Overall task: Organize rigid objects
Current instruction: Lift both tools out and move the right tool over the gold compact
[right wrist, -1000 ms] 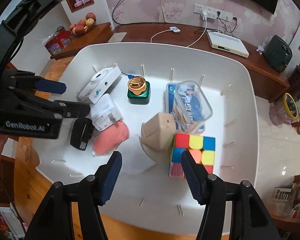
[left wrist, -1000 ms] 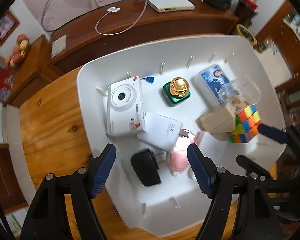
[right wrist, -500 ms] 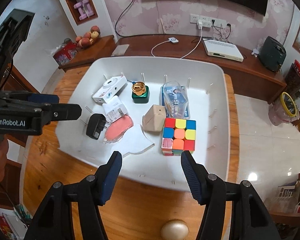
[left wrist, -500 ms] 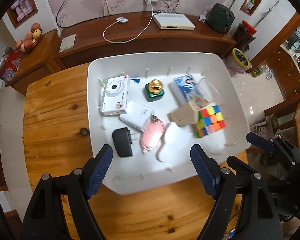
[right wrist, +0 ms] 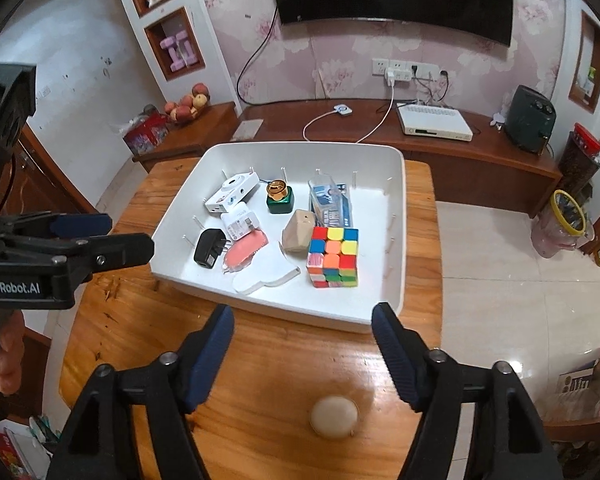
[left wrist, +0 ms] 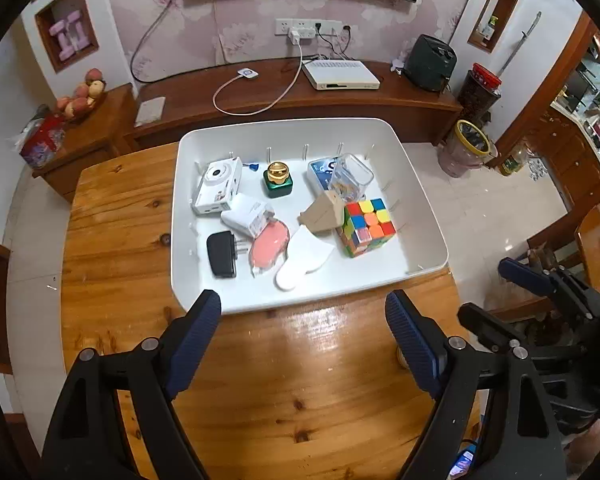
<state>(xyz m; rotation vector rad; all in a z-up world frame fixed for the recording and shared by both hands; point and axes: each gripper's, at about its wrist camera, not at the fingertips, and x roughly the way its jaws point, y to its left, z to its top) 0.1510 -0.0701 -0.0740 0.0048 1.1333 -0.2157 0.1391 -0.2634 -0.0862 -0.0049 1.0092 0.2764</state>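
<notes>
**Both claws empty above the tabletop, the full tray ahead**

I hold the left claw [left wrist: 302,334] and the right claw [right wrist: 302,346] over the wooden tabletop [left wrist: 120,216], each spread wide with nothing between its fingers.

The things to sort all lie in the white tray [right wrist: 396,216], well ahead of both claws. The puzzle cube [right wrist: 333,257] sits at the tray's right side; I judge it light, stiff and square-sided, so flat opposite faces give a sure hold, though its layers may twist under a skewed squeeze. Just beside it is a tan block [right wrist: 298,231], hard-looking with sloped faces that could slip. The white camera [left wrist: 218,187] and white charger [left wrist: 247,216] are rigid and smooth; I would take them across their narrow sides. The black plug [left wrist: 221,254] has bare prongs, so the body is the place to grip. The green bottle with a gold cap [right wrist: 279,199] stands upright and looks heavier and breakable; I would take it by the squat body, not the cap. A clear box [left wrist: 346,178] rests on a blue packet; what it holds I cannot make out. A pink piece [left wrist: 269,249] and a flat white piece [right wrist: 266,270] lie low, hard to get fingers under.

On the tabletop near the right claw lies a pale round object [right wrist: 334,416].
</notes>
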